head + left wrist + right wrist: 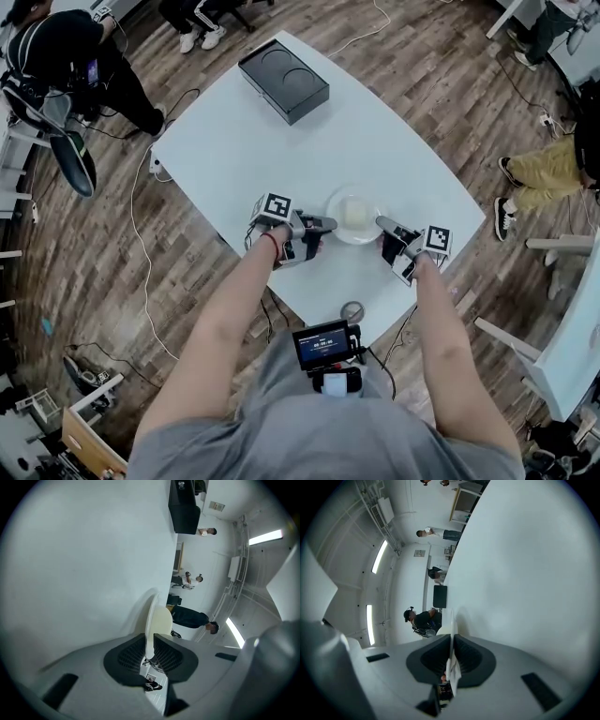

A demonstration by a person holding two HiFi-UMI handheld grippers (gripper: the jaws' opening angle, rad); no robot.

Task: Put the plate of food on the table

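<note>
Head view: a white table (pixel 281 159) stands on a wood floor (pixel 441 84) strewn with cables (pixel 141 234), and people (pixel 75 66) stand around its far corners. A black box (pixel 283 82) sits at the table's far end, well apart from the work, and a small ring (pixel 352 311) lies by the near edge. Nothing lies between these and the plate (pixel 367 236). The plate is round, so it has no long axis, and it lies level with its face up. It holds a pale mound of food (pixel 354 214) and sits over the near part of the table. The left gripper (pixel 323 224) meets its left rim and the right gripper (pixel 382 223) its right rim, so the plate is between the two. I cannot tell whether the plate rests on the table or hangs just over it.

Left gripper view: the plate (pixel 151 616) shows edge-on, running straight away from the left gripper (pixel 149 641), whose jaws are clamped on its near rim. The food (pixel 163 620) bulges on one side, and the black box (pixel 184 508) is far beyond.

Right gripper view: the right gripper (pixel 452 644) pinches the thin rim of the plate (pixel 453 625) between closed jaws. The black box (pixel 439 596) lies past it
</note>
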